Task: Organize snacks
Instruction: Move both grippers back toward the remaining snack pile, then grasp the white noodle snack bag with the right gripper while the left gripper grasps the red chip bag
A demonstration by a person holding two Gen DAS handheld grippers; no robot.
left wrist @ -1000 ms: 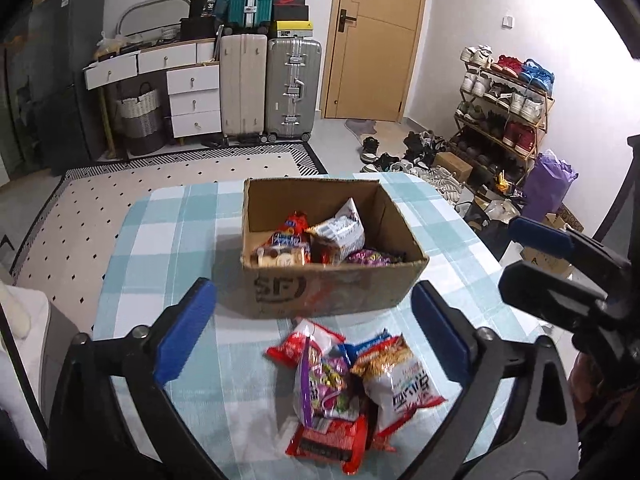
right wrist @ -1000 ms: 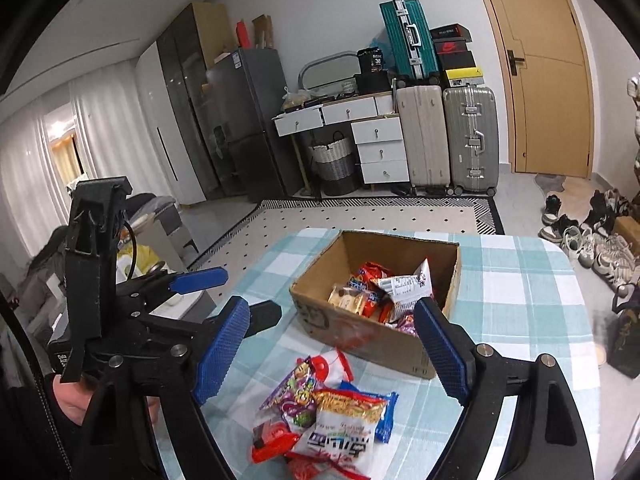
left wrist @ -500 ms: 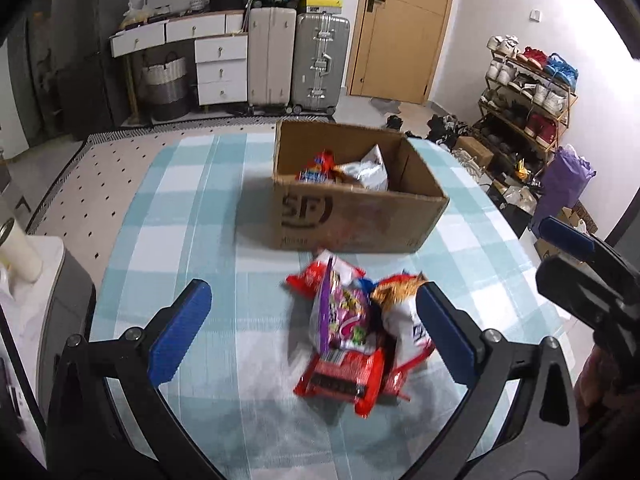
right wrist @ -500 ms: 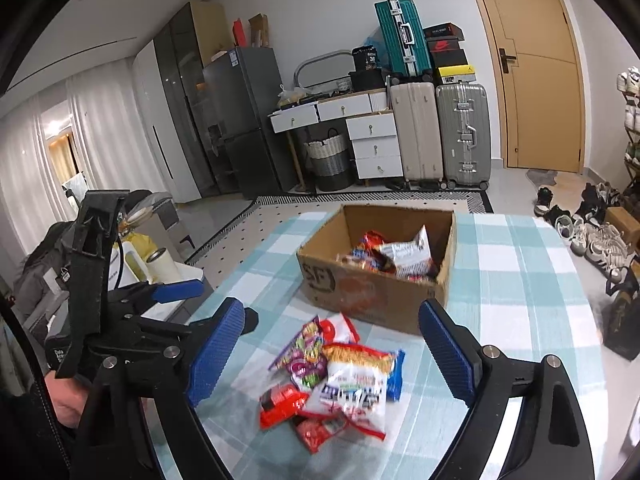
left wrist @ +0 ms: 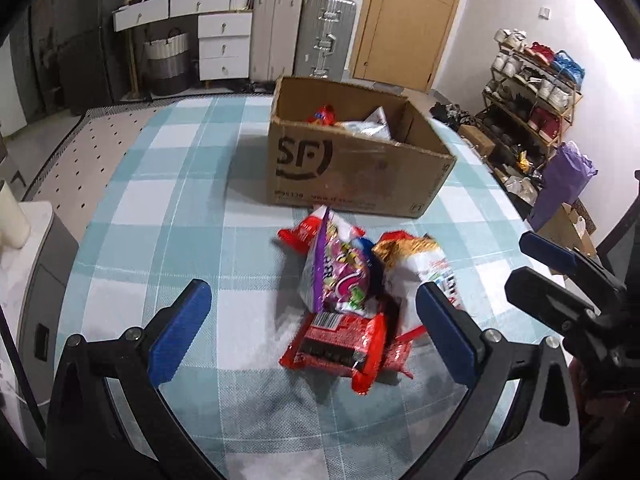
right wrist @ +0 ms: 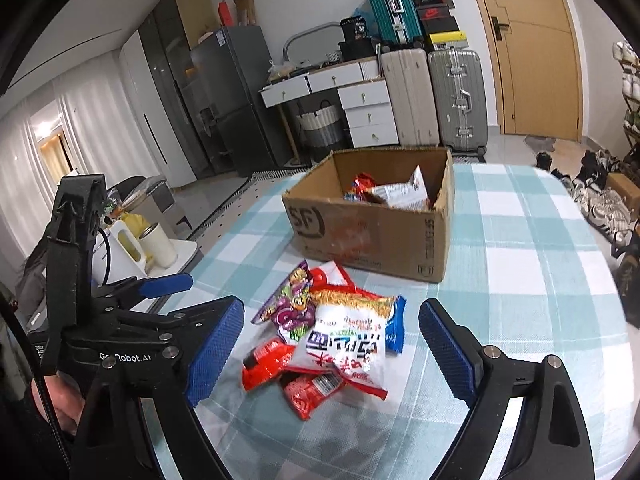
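Vs. 1 s ago: both grippers are lower and closer to the loose snack pile; the cardboard box (left wrist: 360,168) sits higher in both views, pile now fills the lower centre. Right gripper (right wrist: 330,350) jaws have just been opening, now wide, nothing between the pads, only packets on the cloth below. Left gripper (left wrist: 312,332) also wide open, empty. Pile lies on the checked tablecloth (left wrist: 160,200) just in front of the box's printed wall, not touching it as far as can be told. Top items: white noodle packet (right wrist: 346,344) w/ orange top edge, purple candy bag (right wrist: 290,308) leaning on it, red wrapper (right wrist: 266,362) at the near edge. Box already holds a few packets, incl. a white one (right wrist: 400,192). Key relation: noodle packet is dead ahead of the right gripper, centred in its gap, long axis running roughly away from the camera toward the box, so the jaws would straddle its width. Left gripper lines up more w/ the red wrapper. Judgement: either hand is about equally near; box is straight beyond the pile, short carry.
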